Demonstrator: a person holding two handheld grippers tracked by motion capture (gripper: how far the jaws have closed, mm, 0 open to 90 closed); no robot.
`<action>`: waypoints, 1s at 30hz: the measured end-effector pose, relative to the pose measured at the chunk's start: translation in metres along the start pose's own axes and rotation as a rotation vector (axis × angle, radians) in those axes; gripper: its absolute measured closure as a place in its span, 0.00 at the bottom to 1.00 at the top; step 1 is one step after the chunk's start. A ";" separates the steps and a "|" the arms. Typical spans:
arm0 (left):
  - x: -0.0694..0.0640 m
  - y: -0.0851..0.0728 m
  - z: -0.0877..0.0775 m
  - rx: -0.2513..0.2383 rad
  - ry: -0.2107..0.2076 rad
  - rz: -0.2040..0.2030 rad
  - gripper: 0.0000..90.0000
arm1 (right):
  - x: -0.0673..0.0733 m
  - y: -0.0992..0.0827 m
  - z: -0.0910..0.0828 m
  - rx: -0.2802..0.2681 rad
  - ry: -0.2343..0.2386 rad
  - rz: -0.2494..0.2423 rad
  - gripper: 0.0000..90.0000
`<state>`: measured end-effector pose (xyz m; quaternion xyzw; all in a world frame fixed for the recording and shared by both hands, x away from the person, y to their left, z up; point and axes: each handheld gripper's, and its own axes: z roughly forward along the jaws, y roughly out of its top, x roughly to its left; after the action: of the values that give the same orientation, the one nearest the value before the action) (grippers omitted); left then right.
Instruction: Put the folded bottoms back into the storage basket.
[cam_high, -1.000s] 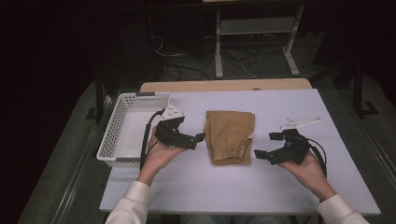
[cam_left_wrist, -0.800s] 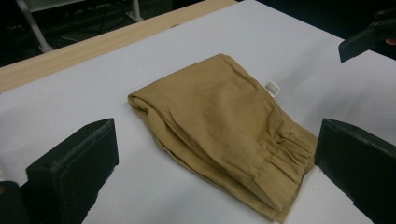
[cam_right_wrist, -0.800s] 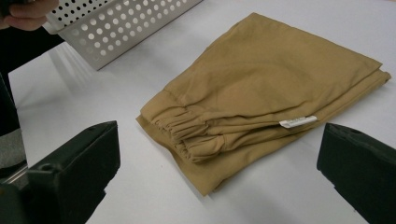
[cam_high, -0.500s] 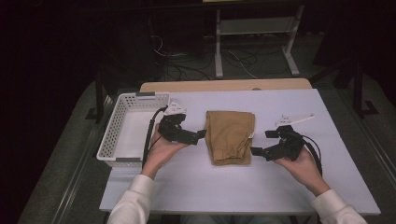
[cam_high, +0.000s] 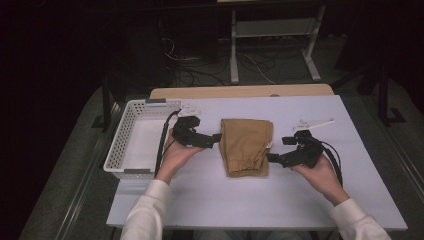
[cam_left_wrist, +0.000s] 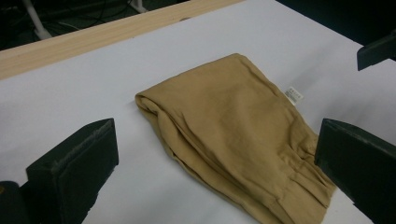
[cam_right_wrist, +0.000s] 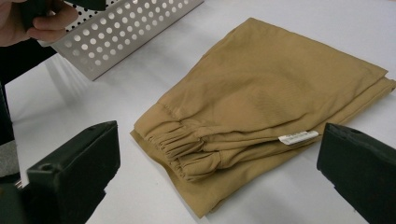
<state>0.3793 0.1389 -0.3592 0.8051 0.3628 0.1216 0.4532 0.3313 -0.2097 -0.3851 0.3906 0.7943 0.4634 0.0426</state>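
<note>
Moved: both tongs now closer to the folded tan garment (cam_high: 246, 146).
Left tongs (cam_high: 216, 137): spread wide, beside its left edge.
Right tongs (cam_high: 270, 157): spread wide, at its right edge.
Garment: flat on the surface (cam_high: 300, 200), between them.

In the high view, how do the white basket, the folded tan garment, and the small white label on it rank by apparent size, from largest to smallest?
1. White basket, clearly the largest.
2. Folded tan garment, somewhat smaller than the basket.
3. Small white label at the garment's right edge, by far the smallest, barely a speck here.
</note>
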 end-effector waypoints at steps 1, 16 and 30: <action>0.002 0.000 0.002 0.002 0.002 -0.007 0.01 | 0.000 0.000 0.001 0.001 0.000 0.001 0.00; 0.013 0.008 0.017 0.020 0.010 -0.021 0.01 | -0.008 -0.001 0.015 0.017 0.006 0.021 0.00; 0.021 0.015 0.037 0.027 0.010 -0.041 0.01 | -0.014 -0.003 0.027 0.042 0.005 0.043 0.00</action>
<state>0.4206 0.1247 -0.3708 0.8030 0.3832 0.1114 0.4427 0.3507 -0.2003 -0.4064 0.4073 0.7952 0.4486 0.0225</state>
